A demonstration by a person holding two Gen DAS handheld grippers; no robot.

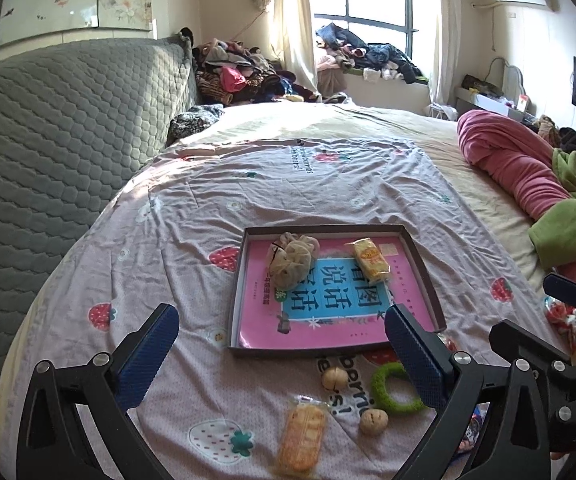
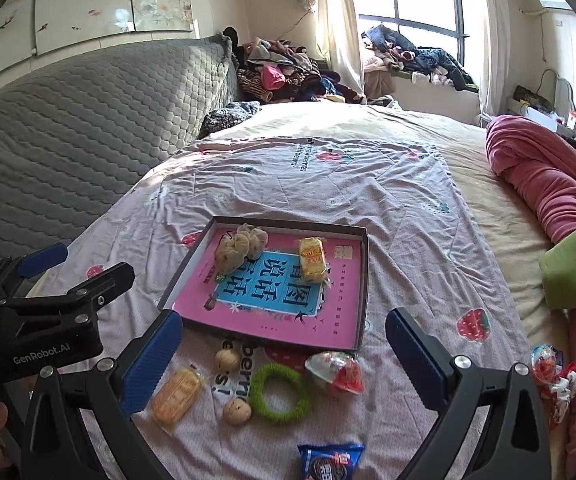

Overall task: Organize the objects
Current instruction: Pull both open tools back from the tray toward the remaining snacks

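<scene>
While hovering over strawberry-print quilt, both grippers wide open, nothing btwn pads: left gripper lower centre, right gripper likewise. Shallow tray mid-frame w/ pink book, beige scrunchie, yellow snack pack. Below tray: green ring, biscuit pack, two walnuts.

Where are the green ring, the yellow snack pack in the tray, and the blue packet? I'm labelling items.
green ring [image 2: 280,394], right wrist view, on its fuzzy rim.
yellow snack pack [image 2: 312,259], right wrist view, middle of wrapper.
blue packet [image 2: 329,461], right wrist view, its front face.
</scene>
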